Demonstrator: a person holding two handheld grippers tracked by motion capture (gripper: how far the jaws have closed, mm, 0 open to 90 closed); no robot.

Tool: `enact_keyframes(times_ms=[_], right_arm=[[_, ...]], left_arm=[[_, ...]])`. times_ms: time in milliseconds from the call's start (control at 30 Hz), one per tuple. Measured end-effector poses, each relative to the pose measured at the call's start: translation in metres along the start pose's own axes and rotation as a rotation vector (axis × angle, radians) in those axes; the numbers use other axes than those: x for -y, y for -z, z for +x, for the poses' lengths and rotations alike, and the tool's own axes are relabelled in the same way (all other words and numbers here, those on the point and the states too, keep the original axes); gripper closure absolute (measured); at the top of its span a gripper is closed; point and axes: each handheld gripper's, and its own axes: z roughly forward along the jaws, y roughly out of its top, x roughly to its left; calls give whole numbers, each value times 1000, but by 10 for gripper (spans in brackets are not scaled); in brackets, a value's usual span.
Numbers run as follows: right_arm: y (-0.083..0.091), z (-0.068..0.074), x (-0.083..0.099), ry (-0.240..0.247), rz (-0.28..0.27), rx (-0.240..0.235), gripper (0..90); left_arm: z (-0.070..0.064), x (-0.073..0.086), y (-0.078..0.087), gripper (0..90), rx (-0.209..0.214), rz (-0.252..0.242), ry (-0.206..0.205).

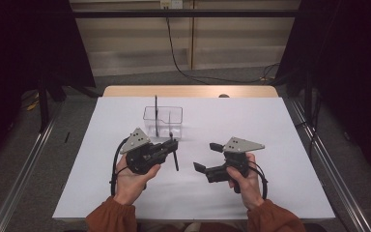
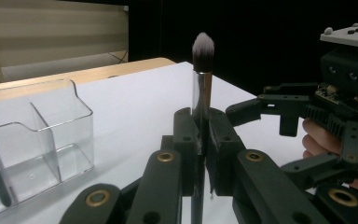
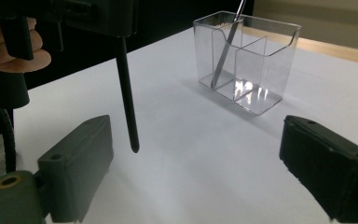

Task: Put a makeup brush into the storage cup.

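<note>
A thin black brush (image 2: 202, 88) with a soft white tip. A clear box (image 1: 163, 122) on the table (image 1: 270, 125), one dark stick (image 1: 156, 113) standing inside. Brush pinched upright in the left hand-held gripper (image 2: 200, 140), near the box. Right hand-held gripper (image 1: 206, 157) wide apart, holding nothing.
</note>
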Motion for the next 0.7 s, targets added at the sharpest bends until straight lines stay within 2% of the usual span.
enact_keyframes(times_ms=[167,333,500,700], right_arm=[[7,-6,5,-30,-40,39,74],[18,-11,7,-29,-77,70,70],[33,-20,14,-36,-123,128,57],[48,-30,23,-55,-142,162,42]], left_arm=[[7,-2,6,839,-17,5,1],[12,-6,15,839,-42,4,-11],[19,-7,23,838,-66,-2,-6],[26,-9,28,838,-82,-1,-8]])
